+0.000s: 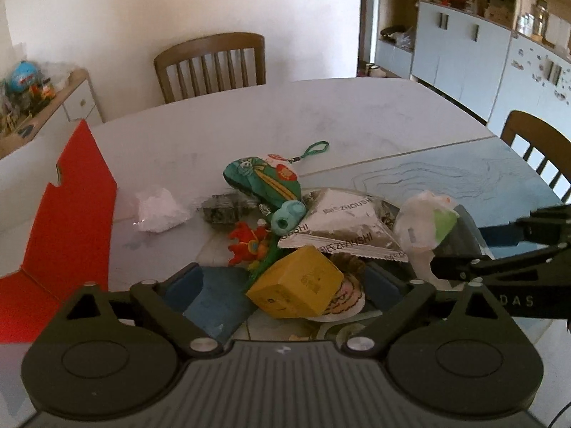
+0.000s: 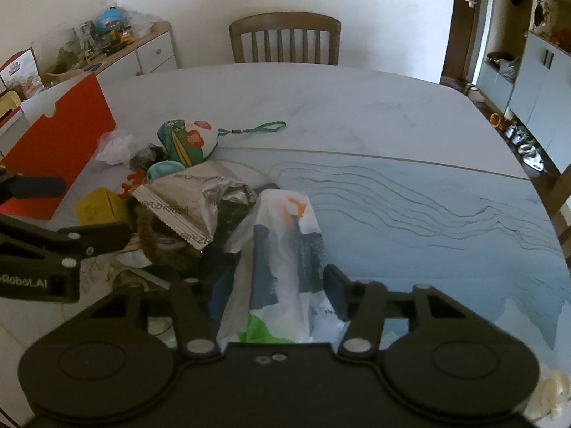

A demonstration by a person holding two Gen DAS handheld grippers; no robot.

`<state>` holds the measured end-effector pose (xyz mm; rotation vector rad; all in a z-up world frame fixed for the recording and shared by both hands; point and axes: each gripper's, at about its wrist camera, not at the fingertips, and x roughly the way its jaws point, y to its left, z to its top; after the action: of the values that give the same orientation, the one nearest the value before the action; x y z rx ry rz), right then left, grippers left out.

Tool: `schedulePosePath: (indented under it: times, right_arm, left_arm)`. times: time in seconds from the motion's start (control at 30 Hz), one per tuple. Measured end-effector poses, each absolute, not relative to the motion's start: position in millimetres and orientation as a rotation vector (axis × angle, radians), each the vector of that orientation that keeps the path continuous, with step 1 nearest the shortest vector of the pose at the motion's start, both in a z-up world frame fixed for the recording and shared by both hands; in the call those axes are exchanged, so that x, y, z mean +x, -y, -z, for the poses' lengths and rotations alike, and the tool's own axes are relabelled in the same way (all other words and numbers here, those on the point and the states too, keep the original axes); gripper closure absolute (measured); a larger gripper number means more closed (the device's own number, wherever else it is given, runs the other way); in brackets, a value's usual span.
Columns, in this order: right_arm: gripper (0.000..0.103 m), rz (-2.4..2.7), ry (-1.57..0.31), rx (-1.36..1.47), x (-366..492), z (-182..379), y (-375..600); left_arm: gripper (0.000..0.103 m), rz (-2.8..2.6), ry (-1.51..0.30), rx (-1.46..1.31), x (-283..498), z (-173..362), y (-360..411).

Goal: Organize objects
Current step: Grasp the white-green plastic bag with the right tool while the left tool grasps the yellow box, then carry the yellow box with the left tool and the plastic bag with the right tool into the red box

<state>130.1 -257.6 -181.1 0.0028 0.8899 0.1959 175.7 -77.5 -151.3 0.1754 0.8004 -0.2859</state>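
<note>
Both grippers over the cluttered surface (image 1: 249,114).
Left gripper (image 1: 296,285) jaws spread around yellow box (image 1: 296,285); right gripper (image 2: 278,285) jaws pinching white plastic bag (image 2: 285,249).

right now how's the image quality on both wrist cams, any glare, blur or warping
Left wrist view: dim foreground, bright washed-out wall, fisheye curving the table edge, yellow box sharp enough. Right wrist view: same bending, soft glare on the silver packet, the white plastic bag slightly soft up close.
</note>
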Motion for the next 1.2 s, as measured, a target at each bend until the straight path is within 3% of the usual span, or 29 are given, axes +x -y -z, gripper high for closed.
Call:
schedulePosePath:
  times: [0.27,0.57,0.63,1.2]
  right_arm:
    - [0.067,-0.209,-0.893,0.026,135.7,184.1,261.1]
    - [0.074,-0.207,-0.889,0.050,135.1,183.8,261.1]
    - [0.076,-0.201,-0.891,0.051,134.7,183.4,260.8]
    - [0.083,-0.123,-0.848,0.043,118.4,155.7,251.5]
  left_arm:
    - [0.035,0.315,-0.830,0.157,178.3,152.3,78.9]
    - [0.057,0.314,-0.832,0.129,179.9,147.7,69.2]
    - [0.066,0.299,-0.839,0.133,183.9,147.8,64.5]
    - [0.071,0.353,-0.792,0.050,193.2,138.5,26.3]
